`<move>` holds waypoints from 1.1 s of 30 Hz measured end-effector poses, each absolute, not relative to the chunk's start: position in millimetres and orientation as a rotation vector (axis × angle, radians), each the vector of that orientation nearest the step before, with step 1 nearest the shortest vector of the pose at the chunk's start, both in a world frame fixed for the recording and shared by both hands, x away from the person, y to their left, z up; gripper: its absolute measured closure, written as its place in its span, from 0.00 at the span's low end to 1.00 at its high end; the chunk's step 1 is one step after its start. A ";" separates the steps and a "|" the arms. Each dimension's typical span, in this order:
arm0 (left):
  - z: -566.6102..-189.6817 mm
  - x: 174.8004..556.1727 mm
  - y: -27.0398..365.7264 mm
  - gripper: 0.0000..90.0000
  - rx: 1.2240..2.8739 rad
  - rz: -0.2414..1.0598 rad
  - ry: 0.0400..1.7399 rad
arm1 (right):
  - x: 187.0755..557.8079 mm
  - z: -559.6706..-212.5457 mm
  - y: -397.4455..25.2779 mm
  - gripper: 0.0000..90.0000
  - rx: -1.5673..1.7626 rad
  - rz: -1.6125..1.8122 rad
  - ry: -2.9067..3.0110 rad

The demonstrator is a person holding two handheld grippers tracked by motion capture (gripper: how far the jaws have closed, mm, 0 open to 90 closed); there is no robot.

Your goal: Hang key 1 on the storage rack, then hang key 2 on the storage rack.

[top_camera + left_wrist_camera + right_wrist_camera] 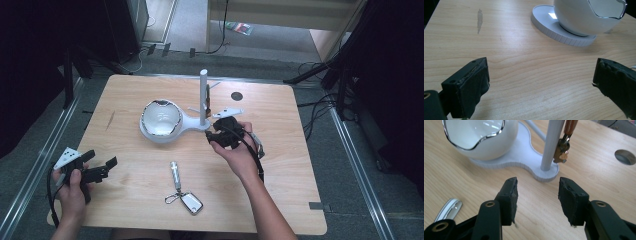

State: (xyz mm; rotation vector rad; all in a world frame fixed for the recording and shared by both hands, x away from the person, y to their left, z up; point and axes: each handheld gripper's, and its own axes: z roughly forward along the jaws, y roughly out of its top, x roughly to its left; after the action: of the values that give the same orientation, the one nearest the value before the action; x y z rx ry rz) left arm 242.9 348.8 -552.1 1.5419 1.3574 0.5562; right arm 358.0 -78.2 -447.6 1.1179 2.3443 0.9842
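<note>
The right gripper (216,134) sits low over the desk (280,165), its jaws apart and empty, just in front of the white stand (524,155) with its upright post (552,142). A brass key (561,151) hangs on an orange strap beside that post, close ahead of the jaws. The stand's egg-shaped white bowl (160,119) sits left of the post. The left gripper (102,169) rests near the desk's front-left corner, jaws wide apart. A keyring with a fob (186,198) lies on the desk between the person's arms.
</note>
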 end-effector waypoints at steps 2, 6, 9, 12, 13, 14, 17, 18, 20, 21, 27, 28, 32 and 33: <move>-552.1 243.0 348.7 0.01 1.544 0.556 1.357 | 355.6 -450.4 -76.9 0.56 1.121 0.967 2.360; -552.1 243.0 348.6 0.01 1.544 0.557 1.357 | 351.7 -453.6 -74.2 0.55 1.141 0.925 2.391; -552.1 243.0 348.6 0.01 1.543 0.557 1.358 | 348.4 -454.3 -70.1 0.54 1.143 0.882 2.438; -552.1 243.1 348.8 0.01 1.545 0.555 1.358 | 343.4 -456.6 -63.3 0.53 1.148 0.832 2.502; -552.0 243.1 348.8 0.01 1.547 0.557 1.360 | 341.5 -457.7 -60.4 0.53 1.141 0.816 2.523; -552.0 243.2 348.8 0.01 1.548 0.553 1.359 | 339.7 -458.7 -57.6 0.52 1.131 0.803 2.542; -552.1 243.3 348.6 0.01 1.548 0.555 1.359 | 333.4 -461.5 -48.1 0.51 1.115 0.761 2.590; -552.0 243.3 348.6 0.01 1.549 0.554 1.359 | 331.0 -462.3 -44.8 0.51 1.119 0.740 2.602; -552.0 243.2 348.9 0.01 1.547 0.553 1.359 | 327.2 -464.2 -38.2 0.51 1.097 0.728 2.631; -552.1 243.1 348.9 0.01 1.544 0.553 1.358 | 326.2 -464.5 -36.2 0.51 1.091 0.725 2.639; -552.2 243.2 349.0 0.01 1.542 0.554 1.359 | 320.0 -466.9 -22.6 0.52 1.074 0.712 2.663; -552.1 243.2 349.0 0.01 1.542 0.554 1.359 | 319.0 -467.6 -20.4 0.52 1.079 0.700 2.665; -552.1 243.2 349.3 0.01 1.543 0.552 1.359 | 316.3 -472.6 -11.8 0.53 1.085 0.675 2.681; -552.1 243.2 349.2 0.01 1.543 0.553 1.359 | 315.6 -474.1 -9.6 0.54 1.091 0.668 2.686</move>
State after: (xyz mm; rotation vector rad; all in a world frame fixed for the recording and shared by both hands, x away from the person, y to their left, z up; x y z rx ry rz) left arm 243.2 349.2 -552.1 1.5426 1.3593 0.5535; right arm 315.6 -9.6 -474.1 1.0913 2.6863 0.6683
